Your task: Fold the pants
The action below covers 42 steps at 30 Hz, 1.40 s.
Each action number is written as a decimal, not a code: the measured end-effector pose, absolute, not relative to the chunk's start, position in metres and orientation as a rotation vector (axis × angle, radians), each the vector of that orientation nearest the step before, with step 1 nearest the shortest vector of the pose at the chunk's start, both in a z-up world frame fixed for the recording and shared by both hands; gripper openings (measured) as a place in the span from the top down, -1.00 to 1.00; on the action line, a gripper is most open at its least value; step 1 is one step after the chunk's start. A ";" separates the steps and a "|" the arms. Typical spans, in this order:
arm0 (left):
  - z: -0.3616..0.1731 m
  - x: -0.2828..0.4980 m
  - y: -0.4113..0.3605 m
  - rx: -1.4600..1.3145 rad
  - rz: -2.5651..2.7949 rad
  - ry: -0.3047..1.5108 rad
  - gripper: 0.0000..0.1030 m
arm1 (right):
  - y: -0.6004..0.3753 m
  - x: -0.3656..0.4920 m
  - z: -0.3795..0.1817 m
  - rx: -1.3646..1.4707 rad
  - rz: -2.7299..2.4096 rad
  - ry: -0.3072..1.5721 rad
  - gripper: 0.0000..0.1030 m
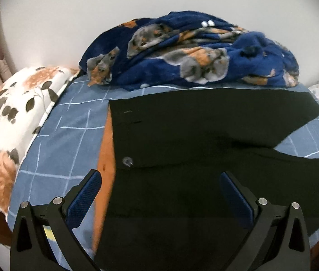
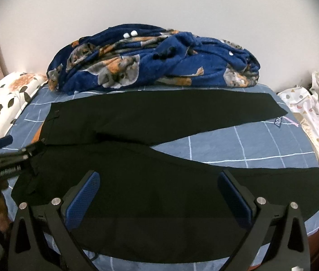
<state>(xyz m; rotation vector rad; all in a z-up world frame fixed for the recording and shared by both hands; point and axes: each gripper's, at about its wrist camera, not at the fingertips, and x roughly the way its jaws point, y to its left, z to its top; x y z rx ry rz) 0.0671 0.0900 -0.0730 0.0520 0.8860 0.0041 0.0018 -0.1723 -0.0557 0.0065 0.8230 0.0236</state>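
**A:** Across the middle of both frames, what lies there?

**B:** The black pants [image 2: 159,149], spread flat on the blue checked bedsheet [image 2: 261,144]. The waist is at the left of the right wrist view and the two legs fan toward the right.

**A:** And the right gripper [image 2: 159,194]?

**B:** It sits at bottom centre of its own view, fingers wide apart, above the nearer leg and holding nothing.

**A:** The left gripper [image 1: 160,194]?

**B:** Its fingers are also spread, over the waist end, near a silver button [image 1: 127,160]. An orange waistband lining [image 1: 107,158] shows at the left edge of the pants. In the right wrist view it enters from the left edge, pointing right.

**A:** What sits behind?

**B:** A crumpled navy dog-print blanket [image 1: 193,54] at upper centre and a floral pillow [image 1: 8,117] at left.
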 end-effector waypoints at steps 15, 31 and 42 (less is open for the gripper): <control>-0.142 0.216 0.222 -0.084 -0.153 1.098 -0.64 | -0.176 0.032 -0.090 0.023 0.028 0.921 -1.00; -0.157 0.297 0.228 -0.097 -0.309 1.139 0.34 | -0.166 0.054 -0.118 0.003 0.043 0.994 -1.00; -0.139 0.273 0.238 -0.146 -0.283 1.036 0.83 | -0.161 0.059 -0.122 0.011 0.061 0.996 -1.00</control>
